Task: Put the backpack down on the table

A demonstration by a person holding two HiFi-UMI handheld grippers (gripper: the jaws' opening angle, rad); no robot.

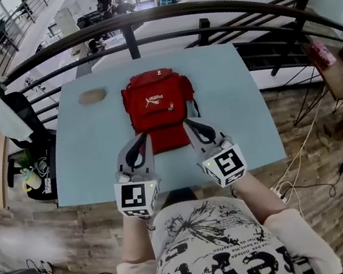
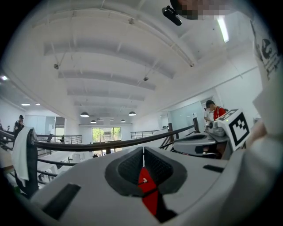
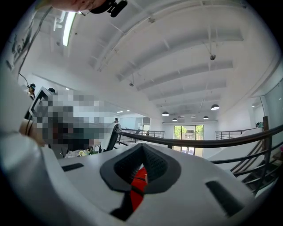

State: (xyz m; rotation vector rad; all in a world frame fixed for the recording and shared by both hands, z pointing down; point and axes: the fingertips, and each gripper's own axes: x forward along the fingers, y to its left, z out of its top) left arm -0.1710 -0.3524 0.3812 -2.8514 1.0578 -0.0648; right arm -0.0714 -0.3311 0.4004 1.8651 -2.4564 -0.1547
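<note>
A red backpack (image 1: 156, 106) with a white logo is over the middle of the light blue table (image 1: 92, 173). Both grippers hold it from the near side. My left gripper (image 1: 143, 139) is shut on its lower left part, and red fabric (image 2: 145, 178) shows pinched between the dark pads in the left gripper view. My right gripper (image 1: 190, 126) is shut on the lower right part, where a red and black strip (image 3: 139, 182) sits between its pads. Whether the bag's underside touches the table is hidden.
A tan oval object (image 1: 92, 96) lies on the table left of the backpack. A dark curved railing (image 1: 201, 9) runs behind the table's far edge. A chair draped in white cloth (image 1: 6, 110) stands to the left. Cables lie on the wooden floor (image 1: 308, 168) at the right.
</note>
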